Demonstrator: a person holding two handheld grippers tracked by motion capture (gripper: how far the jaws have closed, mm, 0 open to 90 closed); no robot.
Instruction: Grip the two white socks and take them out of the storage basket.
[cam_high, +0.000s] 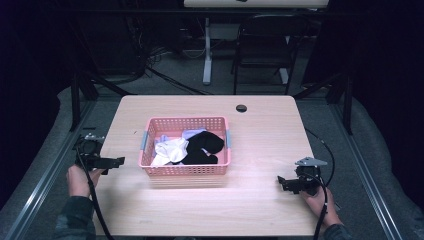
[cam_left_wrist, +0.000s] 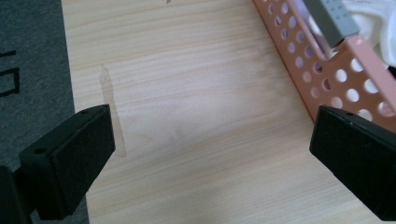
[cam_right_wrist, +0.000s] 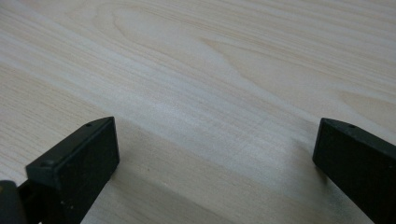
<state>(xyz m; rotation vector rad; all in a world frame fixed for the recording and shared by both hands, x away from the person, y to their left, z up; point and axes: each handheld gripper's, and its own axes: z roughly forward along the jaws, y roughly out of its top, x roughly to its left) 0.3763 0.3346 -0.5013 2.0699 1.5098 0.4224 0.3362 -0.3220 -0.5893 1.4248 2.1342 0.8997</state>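
High view had the pink perforated plastic basket (cam_high: 185, 169) of black and white cloth mid-table, flanked by the left gripper (cam_high: 116, 161) and right gripper (cam_high: 283, 183); both gripper views showed jaws wide apart, empty (likely pre-grasp, next a reach in).

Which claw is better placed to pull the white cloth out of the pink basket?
Probably left. The left claw is open beside the basket, whose wall appears in its own view, nearest the white cloth. The right claw, also open, sits farther off over bare table.
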